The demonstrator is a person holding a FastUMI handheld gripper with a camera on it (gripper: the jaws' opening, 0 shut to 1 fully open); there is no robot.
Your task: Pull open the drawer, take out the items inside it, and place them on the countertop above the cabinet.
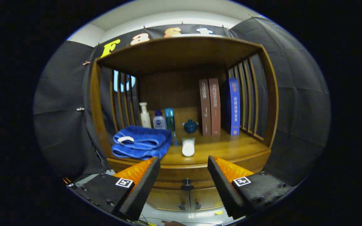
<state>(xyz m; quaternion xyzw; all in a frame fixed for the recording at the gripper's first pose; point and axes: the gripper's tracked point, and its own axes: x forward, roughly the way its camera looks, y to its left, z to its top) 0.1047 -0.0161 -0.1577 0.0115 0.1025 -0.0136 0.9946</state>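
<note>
The claw (184, 163) hangs wide open and empty before a wooden cabinet (270, 103), its closed drawer (185, 177) with a dark knob (187, 182) between the fingers. On the tabletop (231, 146) lie a folded blue towel (141, 141) and a white tube (188, 147); bottles (159, 121), a blue lidded bowl (190, 126) and three books (220, 106) stand behind, their spine writing too small to read. Black cloth walls the booth.

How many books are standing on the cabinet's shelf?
3: two brown books side by side near the middle, a blue book right of them by the slats. The open gripper is well short of them.

Wooden cabinet (181, 94) with slatted sides; black cloth wall (297, 103) behind and beside it; white ceiling (168, 12) above it.
</note>
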